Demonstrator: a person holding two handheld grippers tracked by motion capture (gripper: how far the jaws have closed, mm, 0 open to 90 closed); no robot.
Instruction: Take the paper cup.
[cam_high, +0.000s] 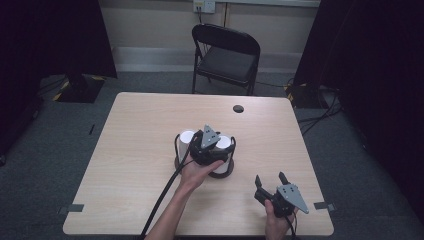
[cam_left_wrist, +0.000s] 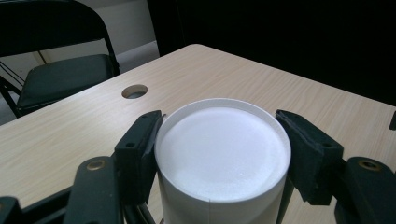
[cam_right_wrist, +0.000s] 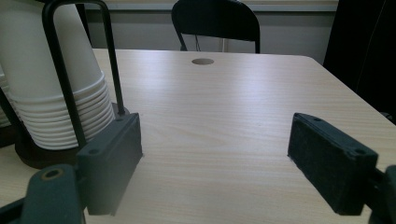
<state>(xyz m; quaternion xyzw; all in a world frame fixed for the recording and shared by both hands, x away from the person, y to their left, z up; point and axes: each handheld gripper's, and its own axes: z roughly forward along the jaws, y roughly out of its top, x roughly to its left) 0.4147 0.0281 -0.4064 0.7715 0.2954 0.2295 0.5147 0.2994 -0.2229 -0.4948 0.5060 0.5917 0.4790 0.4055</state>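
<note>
A black wire rack (cam_high: 177, 149) at the table's middle holds two stacks of upturned white paper cups. My left gripper (cam_high: 220, 146) reaches over the right stack and is shut on its top cup (cam_left_wrist: 222, 154). Both pads (cam_left_wrist: 140, 149) press against the cup's sides just under its flat bottom rim. The left stack (cam_high: 187, 137) stands free beside it. My right gripper (cam_high: 270, 179) rests near the table's front right, open with nothing between its fingers. In the right gripper view a cup stack (cam_right_wrist: 51, 84) in the rack (cam_right_wrist: 65, 60) stands to the left of the jaws.
A black folding chair (cam_high: 227, 52) stands beyond the far table edge. A round cable hole (cam_high: 238, 108) lies near the far right of the table. Dark curtains hang on both sides. Tape marks (cam_high: 322, 205) sit at the front corners.
</note>
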